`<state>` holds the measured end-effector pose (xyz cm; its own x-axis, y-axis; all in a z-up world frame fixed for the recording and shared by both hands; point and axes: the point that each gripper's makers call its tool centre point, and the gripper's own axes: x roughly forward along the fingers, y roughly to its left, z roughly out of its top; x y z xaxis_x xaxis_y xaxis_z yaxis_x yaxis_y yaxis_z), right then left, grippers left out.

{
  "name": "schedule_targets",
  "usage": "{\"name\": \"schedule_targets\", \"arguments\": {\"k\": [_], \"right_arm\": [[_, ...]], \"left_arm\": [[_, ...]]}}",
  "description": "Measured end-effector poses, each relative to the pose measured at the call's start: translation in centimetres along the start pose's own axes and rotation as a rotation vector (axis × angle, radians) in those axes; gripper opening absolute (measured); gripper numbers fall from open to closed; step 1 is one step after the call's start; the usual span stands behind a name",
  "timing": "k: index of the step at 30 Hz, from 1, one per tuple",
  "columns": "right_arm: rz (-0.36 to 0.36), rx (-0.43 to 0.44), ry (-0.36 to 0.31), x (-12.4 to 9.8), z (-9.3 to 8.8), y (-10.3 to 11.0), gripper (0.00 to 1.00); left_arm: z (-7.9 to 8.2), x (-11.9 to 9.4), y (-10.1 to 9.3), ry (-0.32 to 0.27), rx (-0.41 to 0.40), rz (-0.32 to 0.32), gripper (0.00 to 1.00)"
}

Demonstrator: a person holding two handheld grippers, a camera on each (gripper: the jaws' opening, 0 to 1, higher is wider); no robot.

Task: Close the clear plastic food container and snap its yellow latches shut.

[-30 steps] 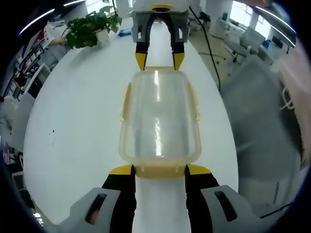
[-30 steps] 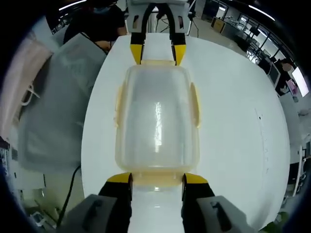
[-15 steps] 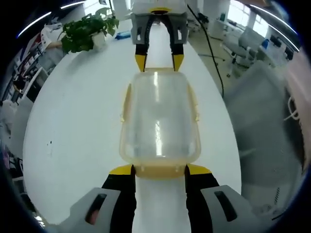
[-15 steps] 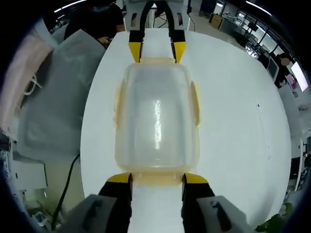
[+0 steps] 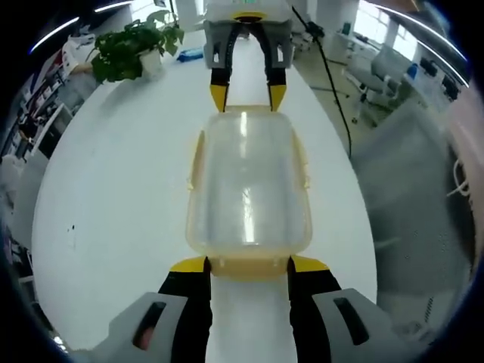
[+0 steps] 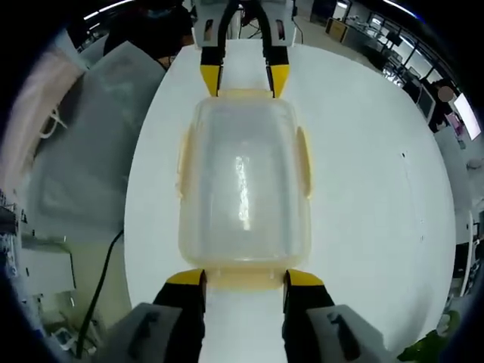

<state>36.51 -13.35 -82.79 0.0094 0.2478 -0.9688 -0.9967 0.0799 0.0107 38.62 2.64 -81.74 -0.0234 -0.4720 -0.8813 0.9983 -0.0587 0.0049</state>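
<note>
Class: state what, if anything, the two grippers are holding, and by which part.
Nothing is clearly gripped: the left gripper and right gripper sit open at opposite end latches of the container.

container: clear plastic food container (image 5: 248,185), rounded rectangle, long axis running away from camera in both views (image 6: 243,189)
lid: clear, frosted look, seated on top, glare streak down the middle
contents: cannot tell through the cloudy plastic
pose: flat and level on white table, not tilted
latches: yellow latches on all four sides
near-end latch: (image 5: 248,265) wide yellow tab at the short end, in left gripper view; same at (image 6: 243,277) in right gripper view
side latches: (image 5: 195,160) and (image 5: 304,162) along the long sides, lying close against the walls
latch state: side ones look folded down; end ones cannot tell if snapped
</note>
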Motion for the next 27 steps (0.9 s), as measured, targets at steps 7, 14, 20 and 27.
{"name": "schedule_targets", "arguments": {"k": [7, 14, 20, 27], "right_arm": [[-0.007, -0.001, 0.006, -0.47, -0.14, -0.02, 0.37], [-0.005, -0.005, 0.003, -0.70, -0.07, -0.32, 0.37], [0.002, -0.004, 0.019, -0.50, -0.39, -0.19, 0.37], [-0.004, -0.009, 0.039, -0.01, -0.69, -0.44, 0.38]], "left_arm": [[0.33, 0.00, 0.14, -0.003, 0.005, -0.003, 0.37], [0.32, 0.01, 0.37, -0.006, 0.000, 0.000, 0.37], [0.40, 0.35, 0.21, -0.008, -0.006, -0.007, 0.37], [0.41, 0.68, 0.40, -0.018, -0.014, -0.010, 0.37]]}}
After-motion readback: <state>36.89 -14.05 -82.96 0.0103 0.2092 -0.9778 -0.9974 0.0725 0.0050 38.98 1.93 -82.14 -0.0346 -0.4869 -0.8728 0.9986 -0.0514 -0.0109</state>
